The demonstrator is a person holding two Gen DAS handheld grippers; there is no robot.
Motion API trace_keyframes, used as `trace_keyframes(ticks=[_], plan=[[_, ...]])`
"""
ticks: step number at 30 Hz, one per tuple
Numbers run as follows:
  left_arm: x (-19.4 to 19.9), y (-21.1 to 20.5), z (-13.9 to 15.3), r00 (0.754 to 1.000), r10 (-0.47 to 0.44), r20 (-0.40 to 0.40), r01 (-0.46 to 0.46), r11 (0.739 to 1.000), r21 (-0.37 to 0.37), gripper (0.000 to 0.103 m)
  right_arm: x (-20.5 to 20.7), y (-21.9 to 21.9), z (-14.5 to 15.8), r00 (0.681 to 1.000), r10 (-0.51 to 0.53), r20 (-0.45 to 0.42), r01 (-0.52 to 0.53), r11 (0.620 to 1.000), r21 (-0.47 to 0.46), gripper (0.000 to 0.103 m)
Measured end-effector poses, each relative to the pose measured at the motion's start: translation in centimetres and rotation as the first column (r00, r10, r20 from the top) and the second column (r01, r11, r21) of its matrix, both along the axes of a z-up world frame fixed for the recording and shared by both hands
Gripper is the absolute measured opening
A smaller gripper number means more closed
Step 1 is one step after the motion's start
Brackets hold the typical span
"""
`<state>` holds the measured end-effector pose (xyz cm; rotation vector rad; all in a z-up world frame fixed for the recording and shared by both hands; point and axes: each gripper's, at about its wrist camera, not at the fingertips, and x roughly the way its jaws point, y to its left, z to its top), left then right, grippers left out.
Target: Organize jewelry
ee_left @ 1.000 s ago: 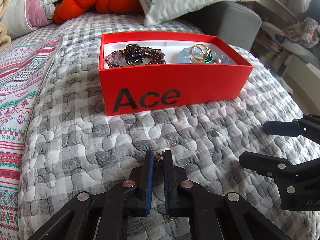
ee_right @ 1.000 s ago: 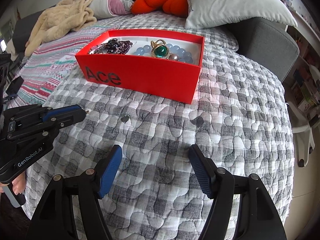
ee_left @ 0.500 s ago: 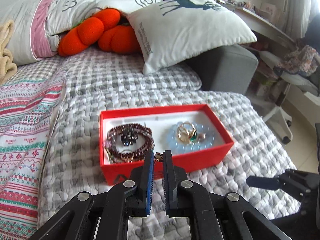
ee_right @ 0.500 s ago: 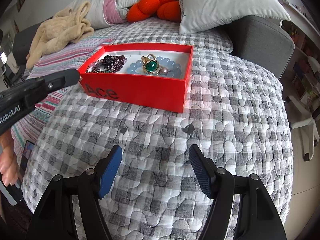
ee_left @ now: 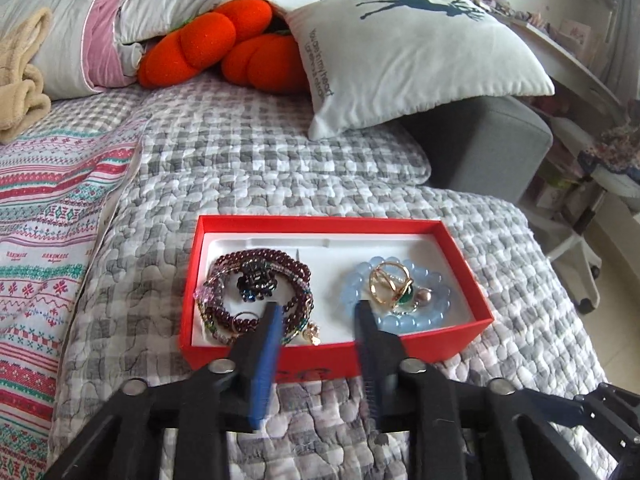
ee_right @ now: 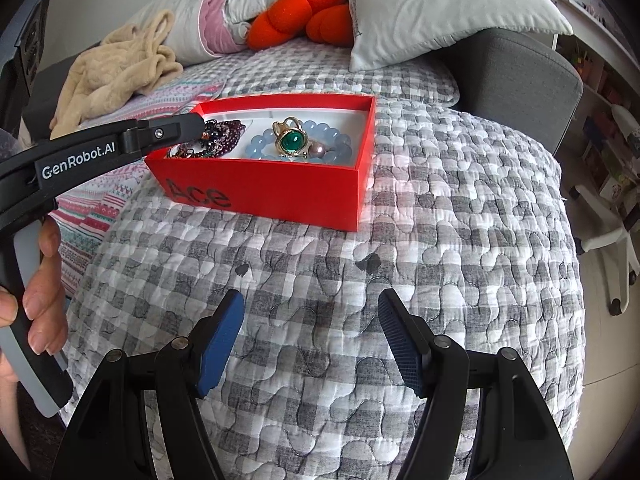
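A red box (ee_left: 320, 225) marked "Ace" stands on the grey checked quilt (ee_left: 280, 184). Its white lining holds dark purple bead bracelets (ee_left: 260, 280), a pale blue bead bracelet (ee_left: 420, 316) and a gold ring with a green stone (ee_left: 390, 286). My left gripper (ee_left: 318, 306) hovers over the box's front wall, its jaws opening with nothing pinched. A small gold piece (ee_left: 312, 330) lies on the lining below the gap. In the right wrist view the left gripper (ee_right: 188, 124) reaches over the box (ee_right: 280, 188). My right gripper (ee_right: 311, 300) hangs open above bare quilt in front of the box.
A grey deer-print pillow (ee_left: 412, 52), an orange plush (ee_left: 224, 48) and a beige garment (ee_right: 116, 72) lie behind the box. A striped blanket (ee_left: 44, 216) covers the left. A grey armrest (ee_left: 484, 144) and a white chair base (ee_right: 612, 240) are on the right.
My left gripper rose from the quilt to above the box with a small gold piece pinched. Its jaws have since parted and the piece is no longer between them. The right gripper barely shifted.
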<state>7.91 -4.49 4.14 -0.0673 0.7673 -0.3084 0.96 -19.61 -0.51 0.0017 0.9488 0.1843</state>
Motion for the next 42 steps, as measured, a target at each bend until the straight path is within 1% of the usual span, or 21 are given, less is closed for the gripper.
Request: trace_keyframes(ticks=[2, 4, 6, 9, 12, 14, 19, 20, 22, 24, 36, 42], plan=[[-0.9, 0.5, -0.1, 0.999, 0.035, -0.012, -0.035, 0.999, -0.006, 0.053, -0.4, -0.2, 0.3, 1.0, -0.006, 0.01, 0.006, 1.0, -0.007, 0.072], [-1.6, 1.0, -0.4, 0.996, 0.068, -0.058, -0.068, 0.998, -0.006, 0.059, -0.7, -0.4, 0.5, 1.0, -0.01, 0.015, 0.01, 1.0, -0.012, 0.072], [-2.4, 1.3, -0.8, 0.991, 0.101, -0.088, -0.099, 0.995, 0.022, 0.075, -0.9, -0.6, 0.7, 1.0, -0.014, 0.013, 0.015, 1.0, -0.009, 0.072], [-3.8, 1.8, -1.1, 0.985, 0.146, -0.091, -0.14, 0.987, 0.074, 0.087, -1.2, -0.6, 0.8, 0.999, -0.032, 0.002, 0.032, 0.999, -0.01, 0.072], [-4.8, 2.2, -1.6, 0.98, 0.173, -0.102, -0.161, 0.981, 0.111, 0.093, -1.5, -0.3, 1.0, 0.999, -0.046, -0.003, 0.046, 0.999, -0.006, 0.072], [-5.2, 2.3, -2.1, 0.976, 0.185, -0.117, -0.169, 0.976, 0.137, 0.096, -1.7, 0.1, 1.2, 0.999, -0.054, -0.002, 0.054, 0.998, -0.016, 0.072], [-6.0, 2.8, -3.0, 0.969, 0.205, -0.137, -0.179, 0.967, 0.181, 0.098, -2.0, 1.0, 1.4, 0.997, -0.081, -0.005, 0.081, 0.995, -0.05, 0.073], [-6.1, 2.9, -3.2, 0.969, 0.202, -0.143, -0.175, 0.968, 0.18, 0.098, -2.1, 1.1, 1.4, 0.996, -0.087, -0.007, 0.087, 0.995, -0.058, 0.073], [-6.2, 3.1, -3.4, 0.967, 0.199, -0.158, -0.171, 0.97, 0.171, 0.098, -2.2, 1.2, 1.4, 0.995, -0.095, -0.001, 0.095, 0.993, -0.069, 0.079], [-6.4, 3.2, -3.5, 0.966, 0.197, -0.167, -0.17, 0.972, 0.161, 0.098, -2.4, 1.3, 1.4, 0.995, -0.099, 0.008, 0.099, 0.992, -0.082, 0.08], [-6.6, 2.9, -3.6, 0.969, 0.188, -0.161, -0.161, 0.973, 0.164, 0.099, -2.6, 1.7, 1.2, 0.996, -0.091, 0.008, 0.091, 0.99, -0.111, 0.081], [-6.4, 2.9, -3.6, 0.969, 0.194, -0.153, -0.168, 0.971, 0.168, 0.099, -2.6, 1.3, 1.2, 0.995, -0.101, 0.009, 0.101, 0.989, -0.109, 0.081]])
